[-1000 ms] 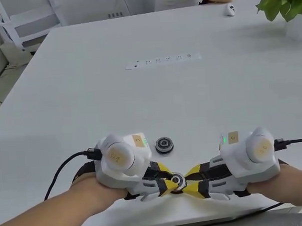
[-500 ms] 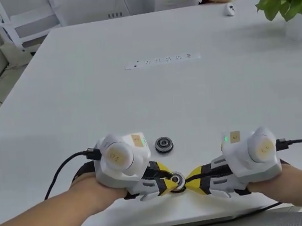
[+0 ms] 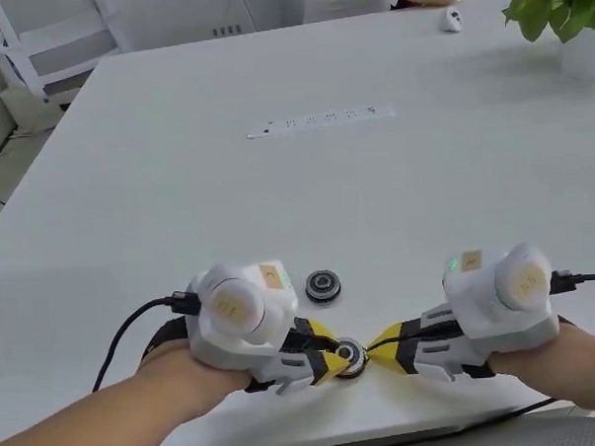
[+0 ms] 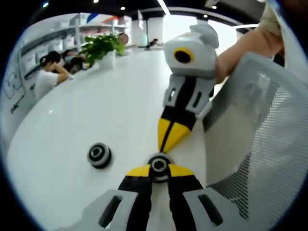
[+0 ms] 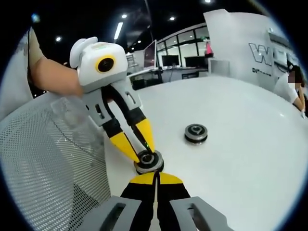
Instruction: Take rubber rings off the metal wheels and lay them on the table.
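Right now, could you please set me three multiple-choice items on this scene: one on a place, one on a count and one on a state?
1. Where does the loose wheel lie?
A. in a bowl
B. free on the table
C. on a tray
2. How many wheels are in view?
A. two
B. one
C. four
3. How do the left gripper's jaws stand?
A. wide open and empty
B. pointing straight up
C. closed on a wheel

Answers: 1 B, it rests on the white top, gripped by nothing. 2 A, the loose wheel plus the held wheel. 3 C, the yellow tips clamp the held wheel from both sides.
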`<state>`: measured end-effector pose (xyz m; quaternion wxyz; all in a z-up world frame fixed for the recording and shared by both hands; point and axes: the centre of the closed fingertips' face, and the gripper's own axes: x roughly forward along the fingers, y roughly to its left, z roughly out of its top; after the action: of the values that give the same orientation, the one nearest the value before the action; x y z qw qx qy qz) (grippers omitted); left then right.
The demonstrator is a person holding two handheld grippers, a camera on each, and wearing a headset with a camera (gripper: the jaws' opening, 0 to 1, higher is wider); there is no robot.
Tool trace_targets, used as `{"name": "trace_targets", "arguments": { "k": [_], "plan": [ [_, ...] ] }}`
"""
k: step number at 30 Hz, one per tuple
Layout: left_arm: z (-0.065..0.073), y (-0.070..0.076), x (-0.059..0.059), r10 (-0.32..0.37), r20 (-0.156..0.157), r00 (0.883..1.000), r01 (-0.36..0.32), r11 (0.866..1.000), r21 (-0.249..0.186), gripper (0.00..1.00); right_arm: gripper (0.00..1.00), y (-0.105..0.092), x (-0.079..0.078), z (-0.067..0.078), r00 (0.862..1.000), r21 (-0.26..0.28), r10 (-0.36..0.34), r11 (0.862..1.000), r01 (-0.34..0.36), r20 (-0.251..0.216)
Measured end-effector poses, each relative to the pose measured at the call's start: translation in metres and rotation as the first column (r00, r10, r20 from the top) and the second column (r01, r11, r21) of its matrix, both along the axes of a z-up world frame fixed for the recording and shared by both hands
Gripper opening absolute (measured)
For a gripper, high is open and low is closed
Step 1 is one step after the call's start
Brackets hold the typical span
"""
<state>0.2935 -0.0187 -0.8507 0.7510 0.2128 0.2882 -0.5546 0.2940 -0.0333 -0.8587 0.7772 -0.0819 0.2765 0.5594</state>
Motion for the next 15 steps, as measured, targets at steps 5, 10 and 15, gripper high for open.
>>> {"name": "trace_targets", "arguments": {
  "k": [5, 10, 15],
  "plan": [
    [-0.0004, 0.0002, 0.0005, -0.002, 0.003, 1.000, 0.002, 1.000, 0.003, 0.11, 0.00, 0.0004, 0.0002, 0.0026, 0.999, 0.035, -0.031, 0.999, 0.033, -0.040],
    [-0.0004, 0.0001, 0.0009, 0.008, 0.005, 1.000, -0.008, 1.000, 0.008, 0.11, 0.00, 0.0023, 0.0013, 0.0056, 0.996, 0.061, -0.053, 0.996, 0.058, -0.070],
    [-0.0007, 0.0004, 0.0011, 0.016, 0.006, 1.000, -0.016, 1.000, 0.013, 0.11, 0.00, 0.0045, 0.0007, 0.0075, 0.995, 0.073, -0.056, 0.995, 0.063, -0.085]
  ]
}}
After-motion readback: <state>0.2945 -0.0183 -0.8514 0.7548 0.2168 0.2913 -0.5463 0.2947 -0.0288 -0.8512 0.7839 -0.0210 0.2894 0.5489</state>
